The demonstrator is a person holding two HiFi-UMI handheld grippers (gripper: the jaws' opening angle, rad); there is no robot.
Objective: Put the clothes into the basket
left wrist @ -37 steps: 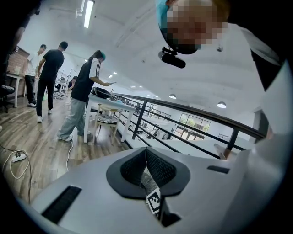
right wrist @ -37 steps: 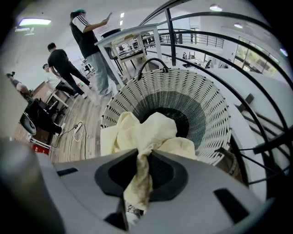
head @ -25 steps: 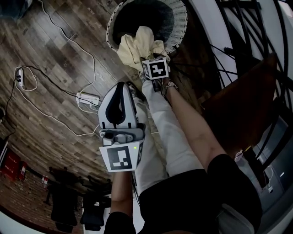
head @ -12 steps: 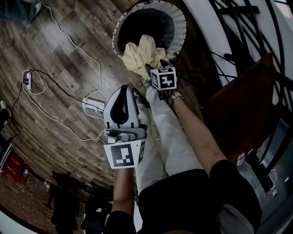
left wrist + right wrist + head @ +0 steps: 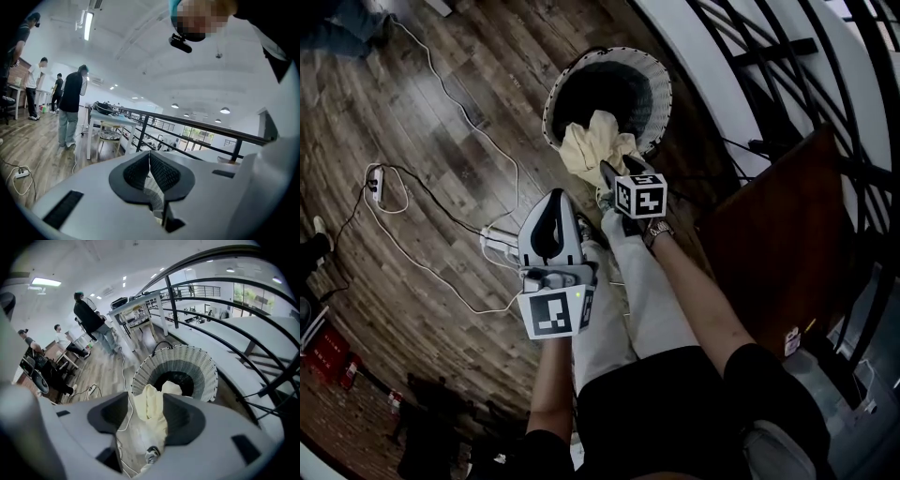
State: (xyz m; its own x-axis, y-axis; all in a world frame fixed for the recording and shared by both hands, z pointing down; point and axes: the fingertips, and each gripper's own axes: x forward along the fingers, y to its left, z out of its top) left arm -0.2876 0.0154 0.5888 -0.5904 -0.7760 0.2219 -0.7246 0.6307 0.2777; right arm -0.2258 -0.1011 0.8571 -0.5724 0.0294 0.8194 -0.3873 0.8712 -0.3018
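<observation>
**A:** Where is the cloth [image 5: 592,145]?

**B:** It is draped over the basket [image 5: 656,75], on the edge of the rim nearest the person. Part lies inside and part hangs down the outside toward the wooden floor [image 5: 441,159]. I'd call it only half in.

**A:** Is the right gripper [image 5: 146,400] holding it?

**B:** I think not. Its jaws have just been closing a little, yet they stand apart above the cloth. The cloth shows in the gap, but floor shows between it and one pad, so nothing is pinched.

**A:** And the left gripper [image 5: 150,159]?

**B:** Its jaws are pressed together with nothing in them. It is held off to the side, well apart from the basket.

**A:** How will the cloth handle?

**B:** It looks light, soft and limp, so it should sag wherever it's unsupported. It isn't fragile, but it could slide off the rim if the outside part outweighs the rest.

**A:** Where should it be gripped?

**B:** On a thick fold of the hanging part, then lifted over the rim. A pinch on a thin edge might drag only one layer.
</observation>
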